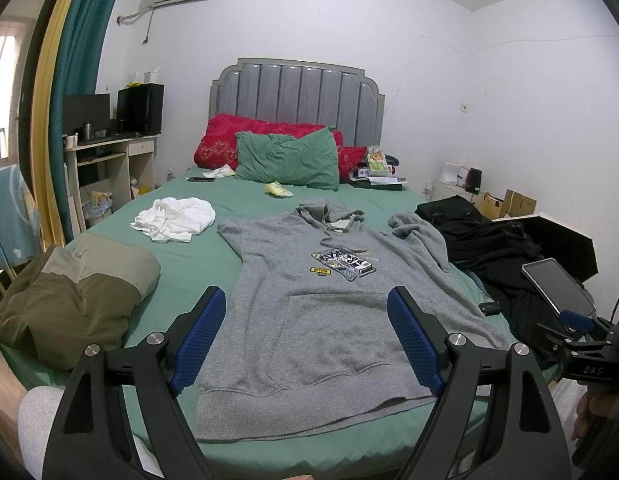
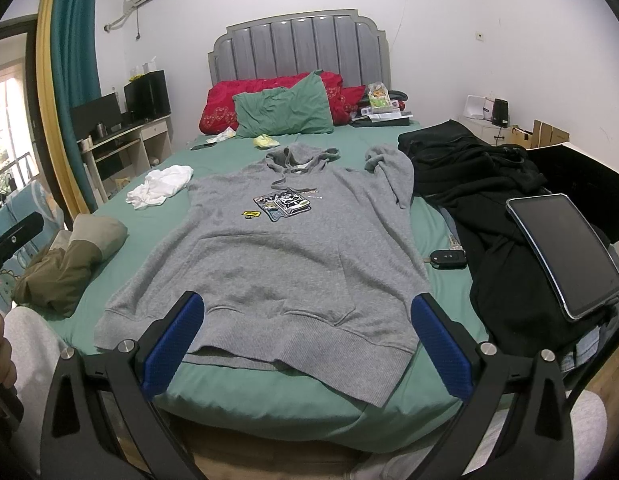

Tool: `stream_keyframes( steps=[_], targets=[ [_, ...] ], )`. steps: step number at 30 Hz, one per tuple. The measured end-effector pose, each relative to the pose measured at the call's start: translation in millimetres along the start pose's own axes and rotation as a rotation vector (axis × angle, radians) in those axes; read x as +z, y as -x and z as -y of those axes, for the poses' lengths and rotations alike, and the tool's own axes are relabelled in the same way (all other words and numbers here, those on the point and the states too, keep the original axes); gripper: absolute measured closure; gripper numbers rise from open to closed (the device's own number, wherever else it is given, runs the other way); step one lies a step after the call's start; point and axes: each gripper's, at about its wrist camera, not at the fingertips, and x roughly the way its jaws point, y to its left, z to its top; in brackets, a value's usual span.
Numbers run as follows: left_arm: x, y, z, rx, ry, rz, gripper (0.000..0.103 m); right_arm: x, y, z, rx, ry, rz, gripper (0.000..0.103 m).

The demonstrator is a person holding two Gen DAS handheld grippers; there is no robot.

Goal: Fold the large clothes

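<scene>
a grey hoodie (image 1: 309, 312) lies face up in the middle of the bed (image 1: 197, 256), its long axis running from the foot edge to the headboard, hood toward the pillows and hem at the foot edge. the left hand-held gripper (image 1: 305, 338) and right hand-held gripper (image 2: 307, 346) both hang wide apart above the hem, holding nothing.

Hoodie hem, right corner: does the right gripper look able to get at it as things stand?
Probably yes. The right gripper is open above the grey hoodie, whose hem corner lies uncovered at the bed edge.
</scene>
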Motion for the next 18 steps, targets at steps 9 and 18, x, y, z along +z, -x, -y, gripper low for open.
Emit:
stream_keyframes(
  steps=[9,18],
  targets=[
    [5.7,3.7,7.8,-0.013,0.003,-0.004,0.018,-0.2,0.2,-0.3,0.0,-0.001,0.0,0.001],
    [9.2,4.3,9.5,-0.013,0.003,-0.005,0.018,-0.4,-0.2,-0.2,0.001,-0.001,-0.001,0.001]
  ],
)
